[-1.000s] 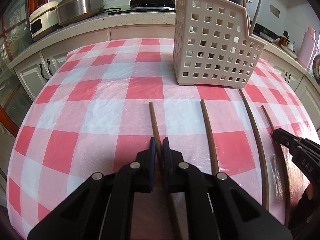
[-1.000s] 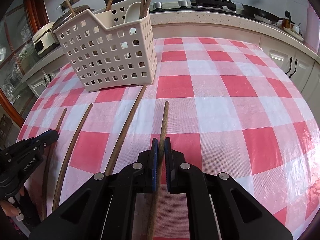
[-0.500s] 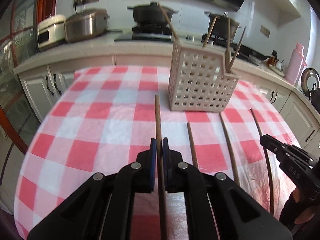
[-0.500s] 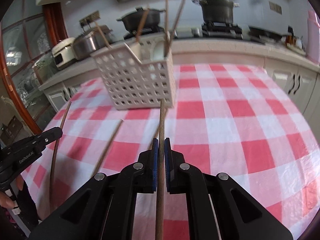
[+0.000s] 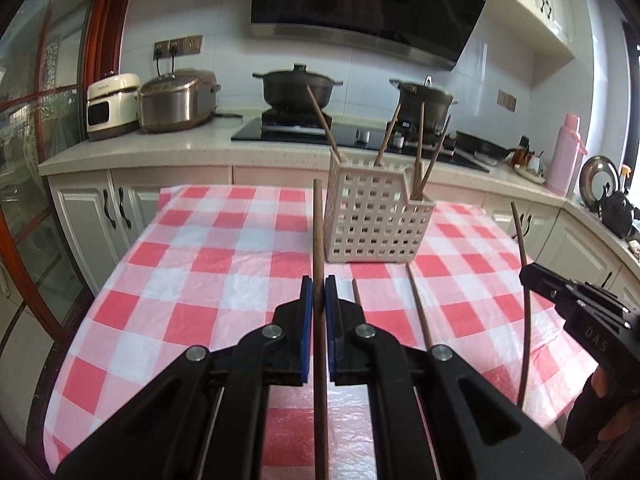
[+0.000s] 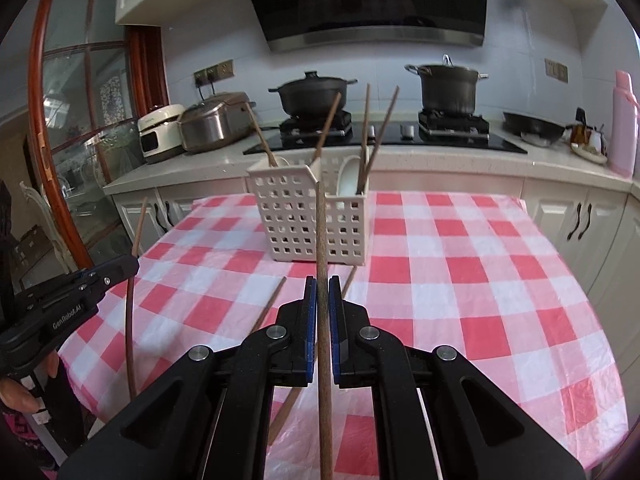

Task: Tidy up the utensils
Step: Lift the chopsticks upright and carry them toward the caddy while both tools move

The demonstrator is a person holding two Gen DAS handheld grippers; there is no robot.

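Observation:
A white perforated utensil basket point(image 5: 376, 216) point(image 6: 308, 216) stands on the checked table and holds several wooden chopsticks upright. My left gripper point(image 5: 319, 292) is shut on a wooden chopstick point(image 5: 318, 232), lifted above the table and pointing toward the basket. My right gripper point(image 6: 322, 292) is shut on another wooden chopstick point(image 6: 321, 232), also lifted. Two chopsticks point(image 5: 418, 304) lie on the cloth between the grippers. The right gripper with its chopstick point(image 5: 524, 272) shows at the right of the left wrist view; the left gripper point(image 6: 80, 292) shows at the left of the right wrist view.
The table has a red and white checked cloth point(image 5: 208, 264). Behind it runs a kitchen counter point(image 5: 160, 148) with a rice cooker, a steel cooker, two black pots on a stove and a pink flask point(image 5: 568, 152). White cabinets stand below.
Both grippers have risen from the table, each lifting its chopstick off the cloth. The views now look level toward the basket and the counter instead of down at the table.

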